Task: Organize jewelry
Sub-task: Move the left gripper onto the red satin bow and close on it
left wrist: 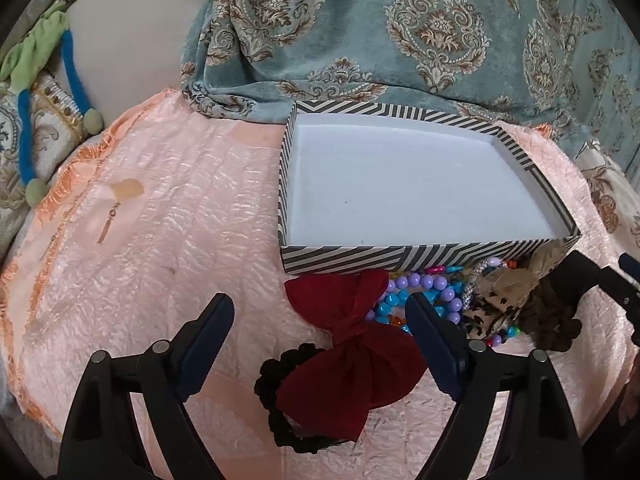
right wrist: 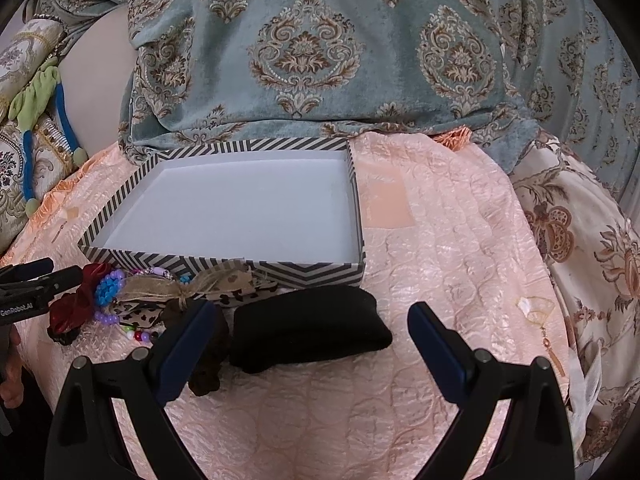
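Jewelry [left wrist: 436, 292] sits in a heap against the near wall of the striped box, and that is where my left tongs [left wrist: 320, 308] point. Their jaws stand wide apart with nothing pressed between the pads; the red bow [left wrist: 352, 364] on its black scrunchie [left wrist: 276, 380] lies between them, its right wing close to the right finger, though I cannot tell if it touches. Just beyond the bow are purple and turquoise beads, a sparkly silver bangle [left wrist: 478, 276] and a leopard-print ribbon [left wrist: 500, 300], all jumbled together.

My right tongs [right wrist: 310, 320] are also spread open and grip nothing. Between their fingers, a little farther off, lies a black fabric pad [right wrist: 312, 330] (folded or rolled, I cannot say which), just beside the box's near wall. A dark brown scrunchie [right wrist: 206, 376] rests against the left finger. Left of that the same heap shows, with the other tongs at the frame's left edge and a bit of a hand below them.

The striped box [right wrist: 320, 274] is open, its white inside bare. It stands on a peach quilted cover [right wrist: 440, 240] over the worktop. A gold fan-shaped earring [right wrist: 538, 308] lies on the cover to the right of my right tongs, well apart from the heap; another drop earring [left wrist: 110, 222] lies far left in the left view. Behind the box hangs teal damask fabric [right wrist: 304, 52].
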A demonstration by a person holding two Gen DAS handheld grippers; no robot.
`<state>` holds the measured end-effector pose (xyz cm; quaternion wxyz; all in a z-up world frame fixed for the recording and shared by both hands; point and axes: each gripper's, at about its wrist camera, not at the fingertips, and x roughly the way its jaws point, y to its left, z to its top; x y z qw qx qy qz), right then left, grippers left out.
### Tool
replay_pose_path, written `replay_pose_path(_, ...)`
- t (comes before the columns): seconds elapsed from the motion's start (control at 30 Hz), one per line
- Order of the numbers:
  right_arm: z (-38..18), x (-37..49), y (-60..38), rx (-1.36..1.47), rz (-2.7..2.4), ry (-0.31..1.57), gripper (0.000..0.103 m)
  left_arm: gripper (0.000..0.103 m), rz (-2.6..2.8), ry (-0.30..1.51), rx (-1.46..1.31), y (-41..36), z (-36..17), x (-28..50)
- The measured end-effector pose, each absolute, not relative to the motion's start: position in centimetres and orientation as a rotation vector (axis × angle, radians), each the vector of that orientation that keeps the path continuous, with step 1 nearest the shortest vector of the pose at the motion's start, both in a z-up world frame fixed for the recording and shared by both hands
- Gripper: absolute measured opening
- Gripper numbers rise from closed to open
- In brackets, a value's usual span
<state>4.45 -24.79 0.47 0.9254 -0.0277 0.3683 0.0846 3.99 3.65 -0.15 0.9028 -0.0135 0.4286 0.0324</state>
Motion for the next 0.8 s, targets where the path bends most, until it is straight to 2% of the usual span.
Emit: replay_pose_path(0.8,0.29,4.54,-24.7,-0.057,0.171,0.76,0.099,0.07,0.038,0.863,-0.01,2.93,-0.19,3.7)
